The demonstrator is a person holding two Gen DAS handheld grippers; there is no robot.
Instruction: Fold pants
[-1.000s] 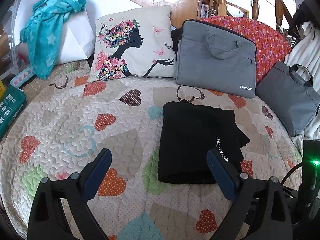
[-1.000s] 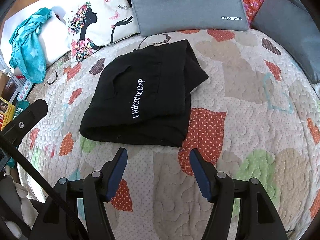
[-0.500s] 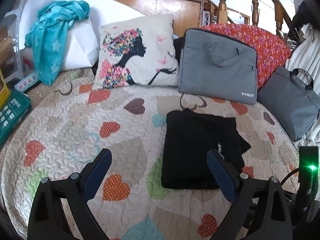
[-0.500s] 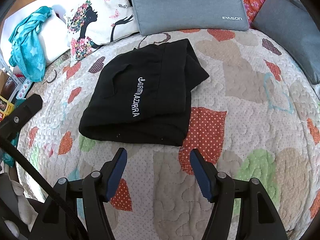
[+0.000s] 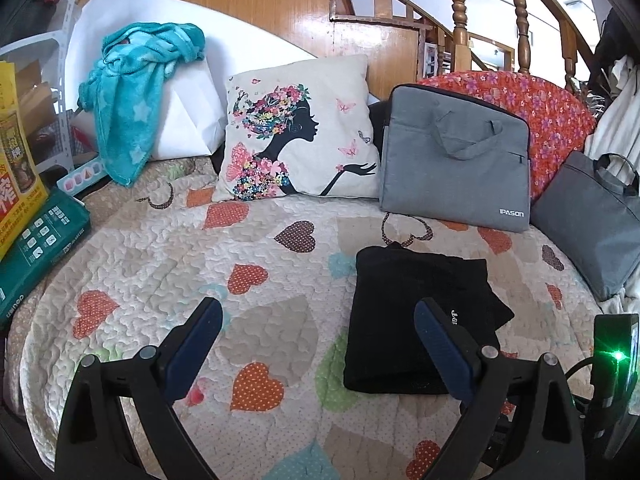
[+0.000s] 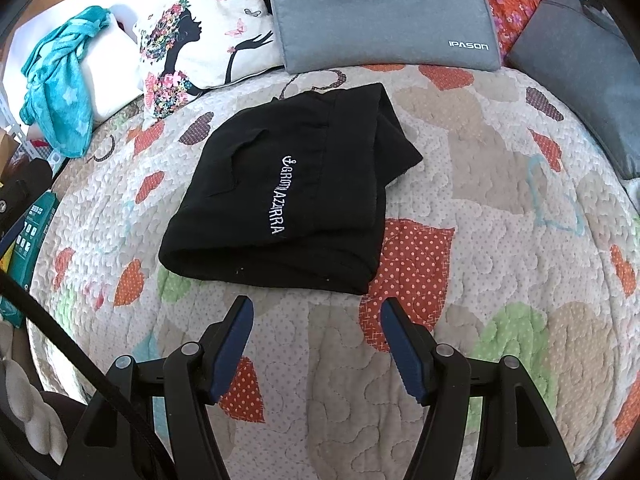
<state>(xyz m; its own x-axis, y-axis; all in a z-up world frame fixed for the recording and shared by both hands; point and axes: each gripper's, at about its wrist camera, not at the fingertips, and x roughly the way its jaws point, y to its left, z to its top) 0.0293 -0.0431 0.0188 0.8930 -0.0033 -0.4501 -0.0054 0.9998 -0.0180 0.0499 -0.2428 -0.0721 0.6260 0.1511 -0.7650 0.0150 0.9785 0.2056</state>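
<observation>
The black pants [image 6: 296,196] lie folded into a compact rectangle on the heart-patterned quilt [image 6: 500,208], white lettering on top. They also show in the left wrist view [image 5: 412,320], partly behind the right fingertip. My right gripper [image 6: 316,320] is open and empty, held just short of the pants' near edge. My left gripper [image 5: 316,324] is open and empty, held above the quilt to the left of the pants.
A butterfly-print pillow [image 5: 300,136], a grey laptop bag [image 5: 456,156] and a second grey bag [image 5: 592,216] line the back. A teal blanket [image 5: 136,92] hangs over a white cushion at the left. Boxes [image 5: 36,240] stand at the left edge.
The left gripper has drawn back and tilted up, so the pants sit lower and smaller in its view. The right gripper has barely moved. Both stay open.
</observation>
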